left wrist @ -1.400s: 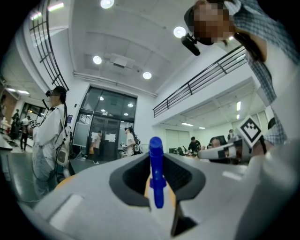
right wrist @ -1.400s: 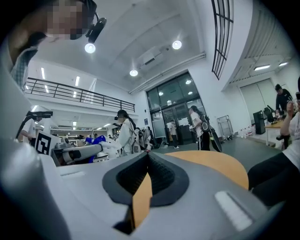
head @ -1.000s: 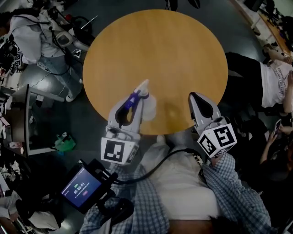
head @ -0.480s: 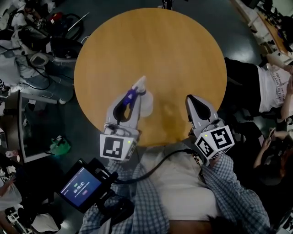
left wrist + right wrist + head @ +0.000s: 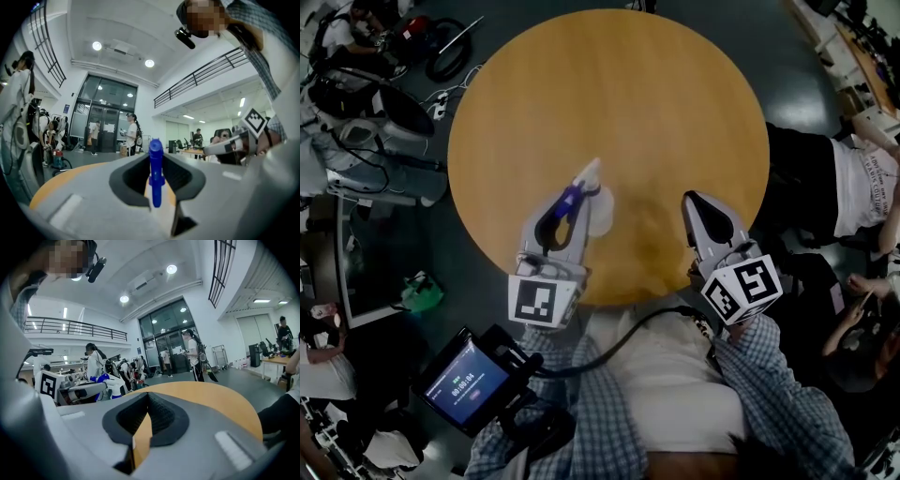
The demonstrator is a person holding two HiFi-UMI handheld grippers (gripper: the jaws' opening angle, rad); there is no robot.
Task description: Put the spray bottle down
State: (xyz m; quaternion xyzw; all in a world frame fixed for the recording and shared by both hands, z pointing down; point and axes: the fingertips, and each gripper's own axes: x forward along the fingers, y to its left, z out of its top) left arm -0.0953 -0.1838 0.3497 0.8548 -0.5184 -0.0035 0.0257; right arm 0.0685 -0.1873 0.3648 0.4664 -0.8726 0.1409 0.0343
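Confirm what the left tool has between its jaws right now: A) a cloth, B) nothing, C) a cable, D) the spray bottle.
D: in the left gripper view the left tool is shut on the spray bottle, whose blue part stands upright between the jaws.

Jaws of the right gripper [image 5: 148, 396] are seen tip to tip, nothing betw them, just a slit lower down w/ the wood table [image 5: 211, 399] showing thru. Off to the left, the left gripper [image 5: 101, 386] is spotted w/ the spray bottle [image 5: 112, 381] at its tips. People [image 5: 193, 355] are seen by glass doors [image 5: 168, 329] in the bg.
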